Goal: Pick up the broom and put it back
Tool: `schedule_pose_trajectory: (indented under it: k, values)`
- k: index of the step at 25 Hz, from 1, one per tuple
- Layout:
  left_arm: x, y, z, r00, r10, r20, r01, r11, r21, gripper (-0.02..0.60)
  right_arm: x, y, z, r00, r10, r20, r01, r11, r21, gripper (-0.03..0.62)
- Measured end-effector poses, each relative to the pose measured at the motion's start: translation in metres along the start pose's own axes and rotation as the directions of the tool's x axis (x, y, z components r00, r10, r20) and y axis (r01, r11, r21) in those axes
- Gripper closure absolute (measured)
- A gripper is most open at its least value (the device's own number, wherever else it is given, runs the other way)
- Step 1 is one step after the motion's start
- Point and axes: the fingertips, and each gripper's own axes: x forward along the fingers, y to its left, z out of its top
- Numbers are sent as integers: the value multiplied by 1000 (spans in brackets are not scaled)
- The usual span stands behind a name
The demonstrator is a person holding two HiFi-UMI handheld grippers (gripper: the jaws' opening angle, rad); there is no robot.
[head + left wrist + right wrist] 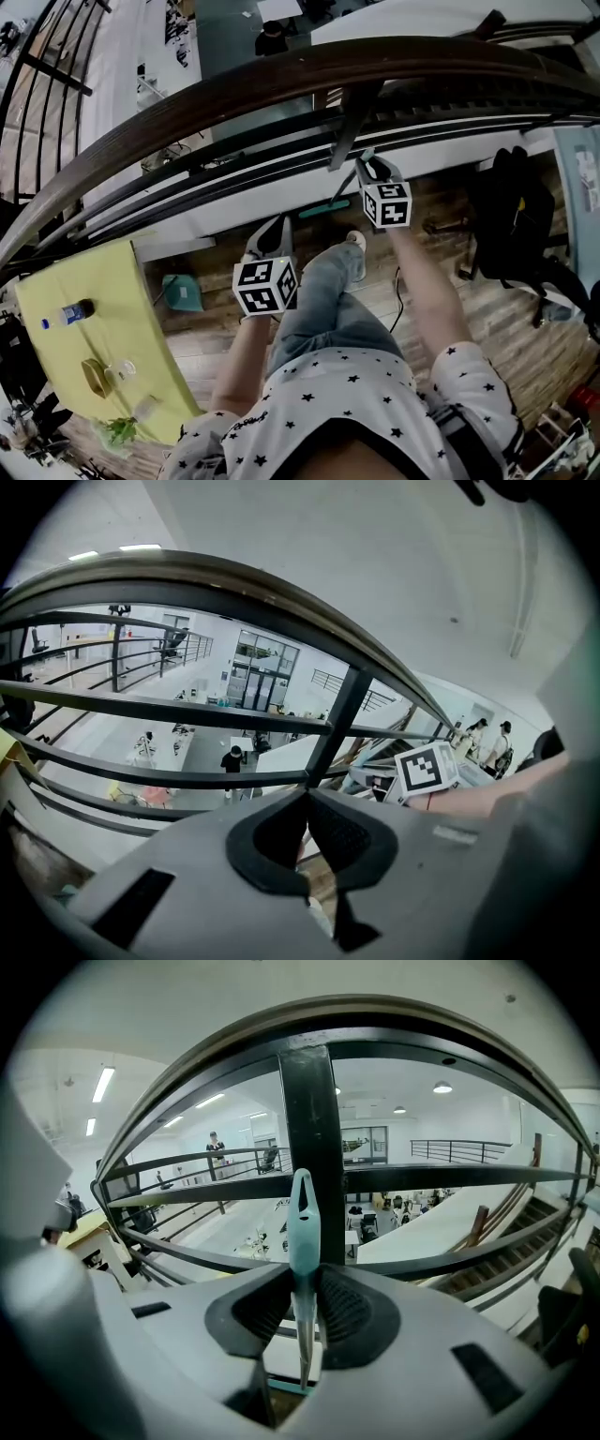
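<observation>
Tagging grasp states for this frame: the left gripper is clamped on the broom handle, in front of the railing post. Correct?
Wrong gripper. The right gripper is clamped on the broom handle, in front of the railing post. The right gripper view shows the teal-tipped pole pinched between its jaws. The left gripper is shut on nothing.

Left gripper (307,799): I see its jaws meet at the tips, with nothing between them.
Railing (281,591): dark curved handrail over bars, one post (339,714) straight ahead.
Marker cube (427,769): right of the post, beside a bare forearm (487,797).
Lower floor: I note one person in dark clothes (232,758), standing.
</observation>
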Motion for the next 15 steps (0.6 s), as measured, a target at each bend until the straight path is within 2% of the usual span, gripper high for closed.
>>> schedule_pose_trajectory:
  k: [15]
  values:
    - [20, 1, -8, 999, 25, -23, -26, 999, -31, 569, 41, -11, 11, 1000, 4, -11, -4, 1000, 6, 514]
